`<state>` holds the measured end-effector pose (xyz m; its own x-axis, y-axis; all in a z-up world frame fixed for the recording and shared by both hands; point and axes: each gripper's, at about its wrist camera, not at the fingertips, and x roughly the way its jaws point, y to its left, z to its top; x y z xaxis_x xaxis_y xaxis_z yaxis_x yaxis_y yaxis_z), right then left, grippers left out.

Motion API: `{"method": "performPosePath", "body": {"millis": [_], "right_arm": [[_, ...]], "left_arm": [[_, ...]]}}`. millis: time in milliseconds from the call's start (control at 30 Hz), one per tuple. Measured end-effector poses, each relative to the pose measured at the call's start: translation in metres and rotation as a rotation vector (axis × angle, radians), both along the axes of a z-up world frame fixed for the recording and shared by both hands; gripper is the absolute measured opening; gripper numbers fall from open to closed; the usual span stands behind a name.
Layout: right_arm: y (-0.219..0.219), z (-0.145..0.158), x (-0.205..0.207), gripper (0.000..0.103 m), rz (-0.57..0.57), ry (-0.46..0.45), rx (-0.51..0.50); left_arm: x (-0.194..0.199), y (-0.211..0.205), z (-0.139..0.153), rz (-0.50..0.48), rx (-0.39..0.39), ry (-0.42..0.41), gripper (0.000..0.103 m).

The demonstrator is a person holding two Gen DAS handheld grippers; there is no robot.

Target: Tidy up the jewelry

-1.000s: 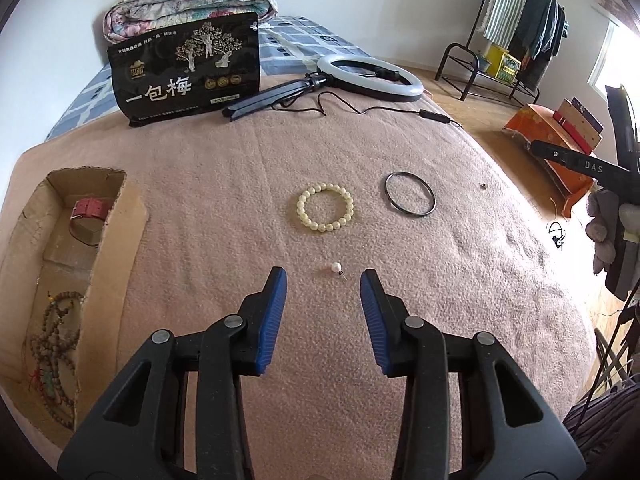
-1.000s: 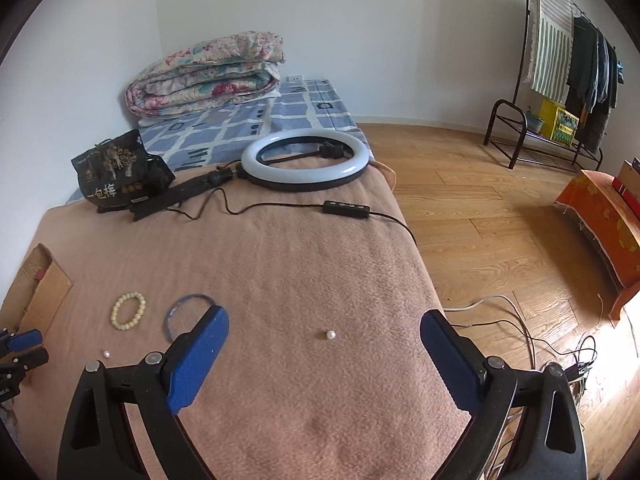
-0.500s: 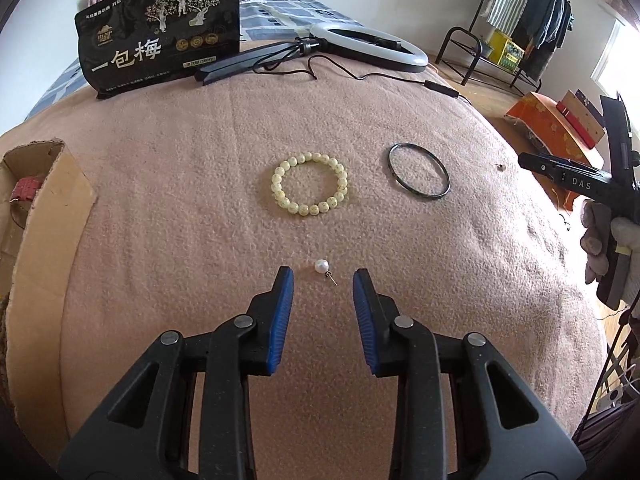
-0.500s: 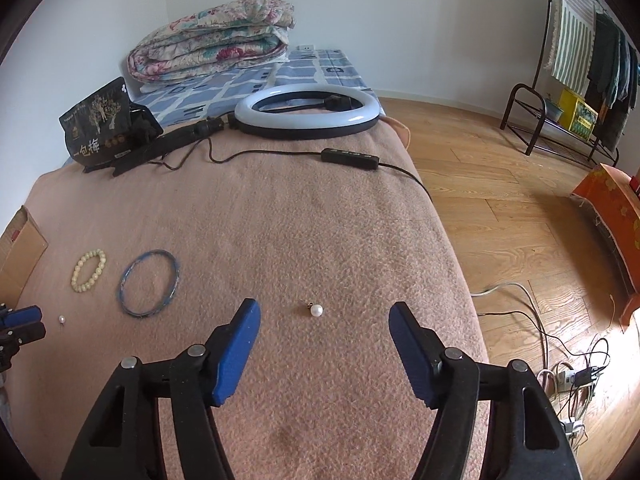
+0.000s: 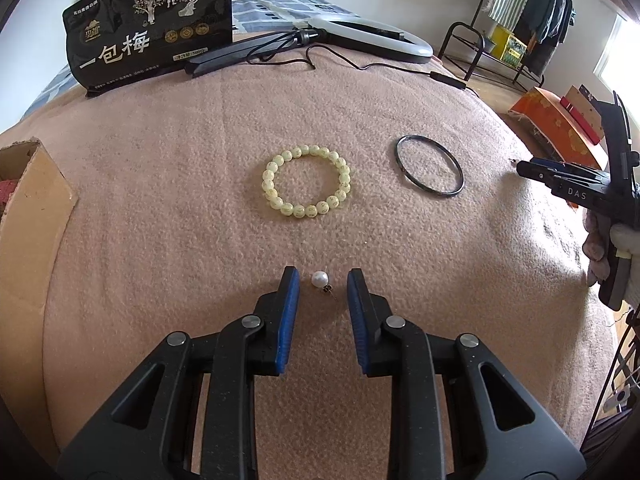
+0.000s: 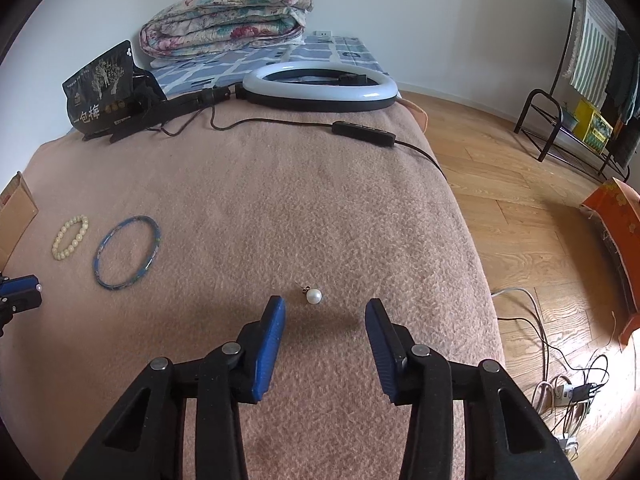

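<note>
Left gripper: jaws just closing, not yet pinching; a pearl earring lies on the blanket between the tips, pads clear.
Its post: points back toward the right pad.
Right gripper: jaws closing too, wider apart; second pearl earring just ahead of the tips, left of centre.
Nearer: left.
Bracelet, bangle: beyond, untouched.

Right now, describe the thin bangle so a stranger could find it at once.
On the pink blanket, look beside the pale beaded bracelet, on the side away from the cardboard box. The bangle is one thin, dark, smooth hoop, not beads.
</note>
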<state>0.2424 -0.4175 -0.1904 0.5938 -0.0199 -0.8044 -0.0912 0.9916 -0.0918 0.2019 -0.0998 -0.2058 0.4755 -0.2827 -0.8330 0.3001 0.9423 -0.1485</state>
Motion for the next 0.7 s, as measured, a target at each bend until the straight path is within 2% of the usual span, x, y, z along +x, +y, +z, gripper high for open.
{"method": "performPosePath", "body": {"millis": [167,467,700], "right_arm": [[0.001,-0.002,0.005,0.037,0.009,0.003,0.001],[0.004,-0.004,0.014,0.027,0.016,0.005,0.010],[0.005,-0.008,0.016,0.012,0.035,0.017,0.048]], "left_arm": [[0.000,0.000,-0.001,0.000,0.000,-0.003,0.024],[0.003,0.001,-0.004,-0.003,0.010,-0.008,0.013],[0.003,0.002,-0.005,0.003,0.008,-0.010,0.009]]}}
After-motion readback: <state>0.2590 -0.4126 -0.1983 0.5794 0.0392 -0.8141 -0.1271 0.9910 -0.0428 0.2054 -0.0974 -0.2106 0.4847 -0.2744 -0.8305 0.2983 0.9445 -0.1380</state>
